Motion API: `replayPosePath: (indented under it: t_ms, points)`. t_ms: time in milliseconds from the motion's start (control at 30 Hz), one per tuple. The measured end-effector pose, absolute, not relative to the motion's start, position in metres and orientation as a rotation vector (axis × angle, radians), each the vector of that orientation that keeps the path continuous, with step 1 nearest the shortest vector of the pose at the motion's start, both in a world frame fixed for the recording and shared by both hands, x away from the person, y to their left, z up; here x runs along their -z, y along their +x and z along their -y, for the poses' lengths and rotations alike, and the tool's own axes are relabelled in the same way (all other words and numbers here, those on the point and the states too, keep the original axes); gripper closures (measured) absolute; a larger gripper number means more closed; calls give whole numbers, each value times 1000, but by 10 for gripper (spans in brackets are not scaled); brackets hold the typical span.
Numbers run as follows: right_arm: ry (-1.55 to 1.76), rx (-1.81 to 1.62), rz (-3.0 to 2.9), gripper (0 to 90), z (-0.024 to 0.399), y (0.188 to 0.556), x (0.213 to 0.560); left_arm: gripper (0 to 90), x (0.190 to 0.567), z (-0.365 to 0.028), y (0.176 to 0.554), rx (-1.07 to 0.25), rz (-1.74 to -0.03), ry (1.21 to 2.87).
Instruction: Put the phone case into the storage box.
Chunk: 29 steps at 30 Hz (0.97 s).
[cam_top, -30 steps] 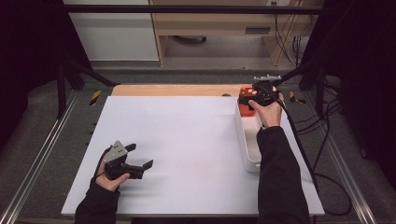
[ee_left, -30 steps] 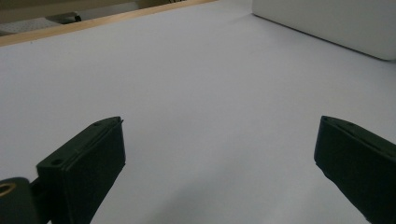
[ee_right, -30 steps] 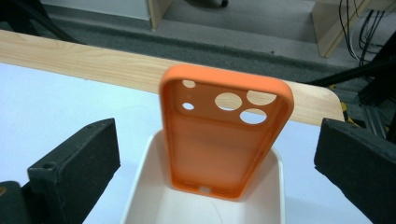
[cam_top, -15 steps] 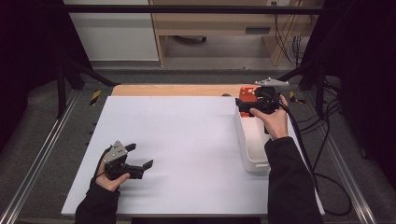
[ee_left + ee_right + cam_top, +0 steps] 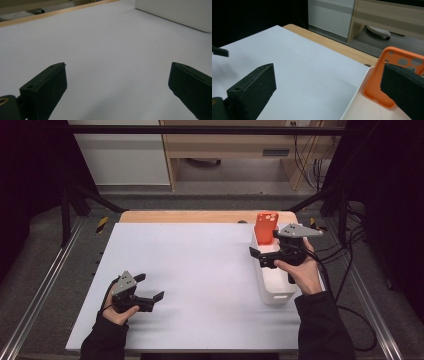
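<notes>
Right claw (image 5: 260, 256) has drawn back, released, leaving the orange phone case (image 5: 265, 227) upright in the white bin (image 5: 274, 295).

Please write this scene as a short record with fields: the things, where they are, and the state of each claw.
surface: white table
tray: white tray at the right side of the table
orange item: orange phone case standing tilted at the far end of the tray
left claw: open, low over bare table, holds nothing
right claw: open, over the tray beside the phone case, not gripping it
</notes>
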State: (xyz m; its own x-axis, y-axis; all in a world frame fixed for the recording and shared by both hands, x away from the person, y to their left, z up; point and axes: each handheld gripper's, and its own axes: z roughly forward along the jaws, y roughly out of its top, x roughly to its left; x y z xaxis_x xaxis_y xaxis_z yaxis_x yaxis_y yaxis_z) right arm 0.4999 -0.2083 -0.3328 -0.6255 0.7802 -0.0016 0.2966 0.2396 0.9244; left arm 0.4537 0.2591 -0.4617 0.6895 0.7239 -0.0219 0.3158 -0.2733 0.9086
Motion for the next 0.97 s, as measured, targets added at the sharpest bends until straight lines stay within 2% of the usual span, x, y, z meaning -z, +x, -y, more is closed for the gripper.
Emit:
replayPosePath:
  t_ms: [500,967]
  points:
    - [849,-1453,-2097,4,242,459,381,15,459,-260,452,-492,-800,1847]
    - [828,-1462,-2108,3,267,443,409,13,455,-259,450,-493,-773,1830]
